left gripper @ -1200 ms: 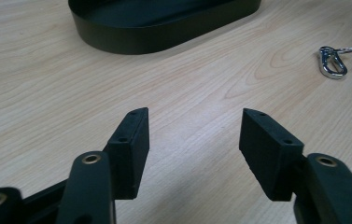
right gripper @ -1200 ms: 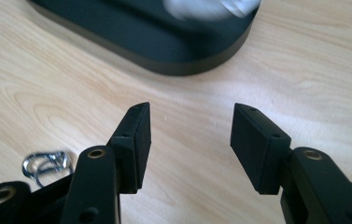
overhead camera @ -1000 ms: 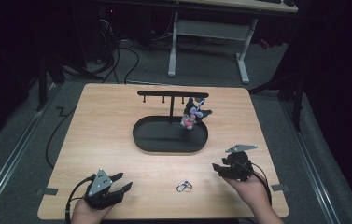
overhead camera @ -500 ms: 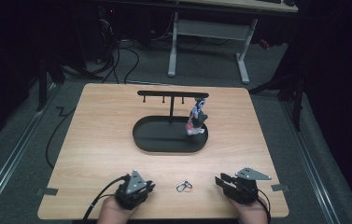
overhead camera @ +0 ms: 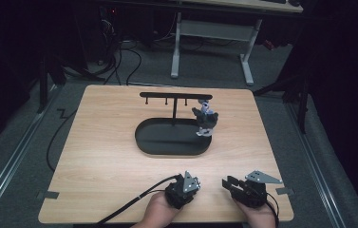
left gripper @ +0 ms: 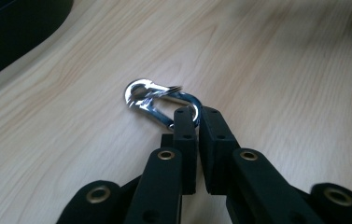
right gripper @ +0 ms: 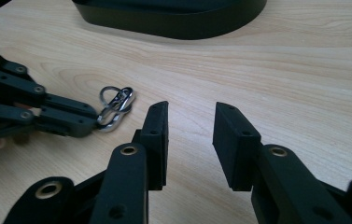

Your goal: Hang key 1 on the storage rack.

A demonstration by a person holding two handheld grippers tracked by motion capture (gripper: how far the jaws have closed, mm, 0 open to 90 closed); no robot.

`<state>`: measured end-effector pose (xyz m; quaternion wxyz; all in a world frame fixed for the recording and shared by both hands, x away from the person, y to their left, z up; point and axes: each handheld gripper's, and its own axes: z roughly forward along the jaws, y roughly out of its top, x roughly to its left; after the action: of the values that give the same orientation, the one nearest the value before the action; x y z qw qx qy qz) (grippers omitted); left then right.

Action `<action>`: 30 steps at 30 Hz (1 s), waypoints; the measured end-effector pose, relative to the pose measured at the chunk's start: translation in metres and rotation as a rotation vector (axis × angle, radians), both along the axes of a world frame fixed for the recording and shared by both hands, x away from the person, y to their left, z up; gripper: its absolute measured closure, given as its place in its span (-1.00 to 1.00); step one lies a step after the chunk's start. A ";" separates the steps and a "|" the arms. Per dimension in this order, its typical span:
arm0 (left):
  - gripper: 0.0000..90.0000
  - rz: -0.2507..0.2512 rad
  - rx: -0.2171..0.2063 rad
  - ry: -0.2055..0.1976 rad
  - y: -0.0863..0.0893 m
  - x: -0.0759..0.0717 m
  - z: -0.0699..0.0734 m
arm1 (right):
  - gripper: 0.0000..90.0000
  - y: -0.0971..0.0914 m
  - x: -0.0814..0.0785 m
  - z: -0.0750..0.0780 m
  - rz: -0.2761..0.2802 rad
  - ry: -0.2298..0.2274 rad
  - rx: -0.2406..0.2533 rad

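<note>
A silver snap clip (left gripper: 157, 100) with a small ring lies on the wooden table near its front edge. My left gripper (left gripper: 197, 114) is shut on the clip's rounded end. In the right gripper view, the clip (right gripper: 115, 109) pokes out of the left gripper (right gripper: 92, 122), which comes in from the left. In the high view the left gripper (overhead camera: 194, 184) sits over the clip at the front middle. My right gripper (right gripper: 190, 116) is open with nothing between its jaws, a little to the right of the clip. It rests at the front right (overhead camera: 227, 183) in the high view.
A black stand with an oval base (overhead camera: 167, 142) and a hook bar (overhead camera: 174, 96) occupies the table's middle. A small grey toy figure (overhead camera: 205, 121) hangs from the bar's right end. The base's edge (right gripper: 173, 14) lies beyond the right gripper.
My left gripper has slid right along the front edge to the clip and shut on it. The right gripper drew back toward the front edge. The hanging figure has swung slightly.
</note>
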<state>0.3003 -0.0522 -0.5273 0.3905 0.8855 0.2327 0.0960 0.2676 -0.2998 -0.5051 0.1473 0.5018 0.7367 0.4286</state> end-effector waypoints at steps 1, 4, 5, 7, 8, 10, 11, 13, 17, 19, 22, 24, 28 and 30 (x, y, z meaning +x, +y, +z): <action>0.89 0.000 -0.008 0.000 -0.004 0.002 0.000 | 0.47 0.000 0.000 0.000 -0.006 0.008 0.002; 0.87 -0.001 -0.043 -0.003 0.004 0.000 0.004 | 0.47 -0.003 0.000 -0.001 -0.015 0.006 0.005; 0.85 0.001 -0.048 -0.011 0.011 -0.002 0.006 | 0.47 -0.004 -0.001 -0.001 -0.018 0.007 0.007; 0.84 0.012 -0.056 -0.016 0.024 -0.004 0.009 | 0.47 -0.004 -0.002 -0.001 -0.018 0.011 0.010; 0.81 0.043 -0.064 -0.028 0.046 -0.005 0.012 | 0.47 -0.004 -0.002 -0.003 -0.010 0.022 0.009; 0.77 0.069 -0.067 -0.036 0.061 -0.005 0.013 | 0.47 -0.002 -0.002 -0.004 -0.001 0.036 0.005; 0.77 0.096 -0.066 -0.048 0.076 -0.004 0.014 | 0.47 -0.002 -0.002 -0.004 -0.001 0.036 0.005; 0.72 0.158 -0.058 -0.061 0.108 -0.001 0.014 | 0.46 0.003 -0.001 -0.006 0.019 0.047 -0.008; 0.62 0.308 -0.029 -0.112 0.181 0.006 0.015 | 0.45 0.014 0.000 -0.008 0.048 0.063 -0.030; 0.58 0.333 -0.029 -0.120 0.194 0.006 0.015 | 0.45 0.018 0.001 -0.008 0.056 0.063 -0.036; 0.42 0.417 -0.078 -0.116 0.234 0.004 0.011 | 0.45 0.034 0.003 -0.010 0.099 0.080 -0.067; 0.36 0.446 -0.111 -0.095 0.249 0.002 0.007 | 0.44 0.043 0.006 -0.011 0.121 0.087 -0.101; 0.33 0.463 -0.133 -0.071 0.264 0.003 0.007 | 0.42 0.055 0.011 -0.008 0.151 0.093 -0.149; 0.31 0.469 -0.162 -0.058 0.272 0.006 0.007 | 0.40 0.067 0.019 -0.004 0.174 0.112 -0.187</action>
<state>0.3060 0.2194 -0.5206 0.4338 0.7699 0.4276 0.1906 0.2863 -0.2333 -0.5091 0.1144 0.4433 0.8211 0.3408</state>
